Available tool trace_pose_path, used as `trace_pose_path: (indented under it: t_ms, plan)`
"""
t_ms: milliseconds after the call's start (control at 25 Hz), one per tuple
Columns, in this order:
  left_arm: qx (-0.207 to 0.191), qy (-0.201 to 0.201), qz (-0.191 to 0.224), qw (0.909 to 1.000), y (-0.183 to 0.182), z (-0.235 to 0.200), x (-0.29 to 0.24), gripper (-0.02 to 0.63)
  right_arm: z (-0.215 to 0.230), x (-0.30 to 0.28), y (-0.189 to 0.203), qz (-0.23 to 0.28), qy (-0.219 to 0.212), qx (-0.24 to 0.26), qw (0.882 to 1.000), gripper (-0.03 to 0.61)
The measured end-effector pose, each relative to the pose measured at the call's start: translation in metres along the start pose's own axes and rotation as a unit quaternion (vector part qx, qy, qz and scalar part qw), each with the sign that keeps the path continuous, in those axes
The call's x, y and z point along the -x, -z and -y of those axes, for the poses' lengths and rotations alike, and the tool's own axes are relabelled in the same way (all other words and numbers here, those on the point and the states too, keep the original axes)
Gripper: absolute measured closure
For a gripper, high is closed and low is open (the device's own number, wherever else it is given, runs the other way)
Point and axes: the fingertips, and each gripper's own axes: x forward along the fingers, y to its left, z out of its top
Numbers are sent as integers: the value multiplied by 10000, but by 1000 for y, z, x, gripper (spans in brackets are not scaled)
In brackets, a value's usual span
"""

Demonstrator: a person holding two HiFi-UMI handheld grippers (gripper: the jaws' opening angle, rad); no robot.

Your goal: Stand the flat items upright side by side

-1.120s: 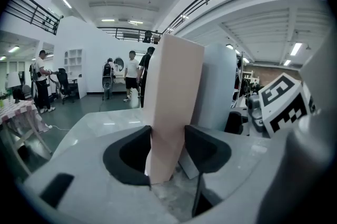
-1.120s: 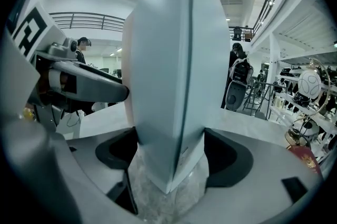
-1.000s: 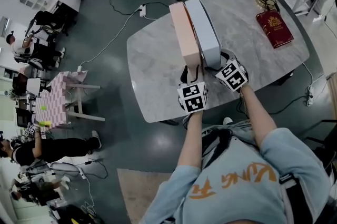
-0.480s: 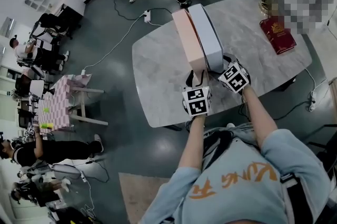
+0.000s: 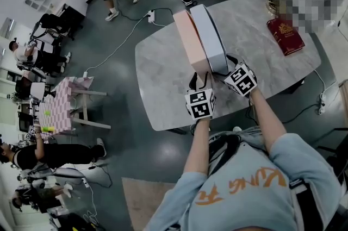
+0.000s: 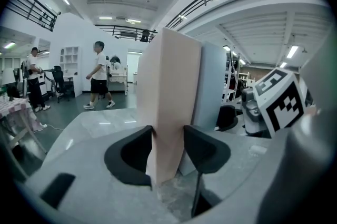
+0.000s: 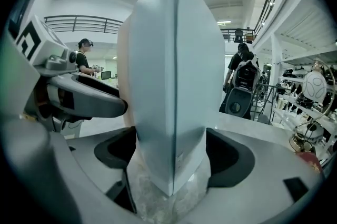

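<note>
Pair barely shifted over last second: slim pink rectangular cardboard box [image 5: 191, 42] kept upright at 9 o'clock of slim grey-blue rectangular box [image 5: 209, 34], sides touching, on grey marble table [image 5: 163, 77]. Left gripper [image 5: 199, 82] seen clamped on pink one, right gripper [image 5: 225, 64] on grey-blue one. Arrangement judged done; release pending.

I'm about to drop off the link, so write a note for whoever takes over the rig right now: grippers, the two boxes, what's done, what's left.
Left hand-held gripper: shut on the near end of the flat pink rectangular box.
Right hand-held gripper: shut on the near end of the flat pale blue-grey rectangular box.
Where: both boxes stand upright on their long edges, close side by side, on the grey marble-look table. A red book lies flat further right.
Done: both boxes stood up together.
Left: probably release each in turn and check that it stays up; the red book may need standing too.
</note>
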Motion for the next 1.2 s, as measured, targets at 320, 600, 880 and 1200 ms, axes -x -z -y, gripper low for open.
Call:
trace_pose_path:
  t_ms: [320,600,880,1200]
  plan:
    - [54,-156,18,9999,-1,0,5,428,-1,16,-13,252,-221,-12,9994,164]
    - [132,-250,194,9994,-6,4,18,434,-2,32,-20,478,-298,-78,9984,164]
    - [184,-444,644,9968,-27,10,46,494,-2,65,-40,923,-270,-130,9953,220]
    - [37,-647,1254,9900,-59,17,76,594,0,115,-73,1672,-45,-234,9856,323]
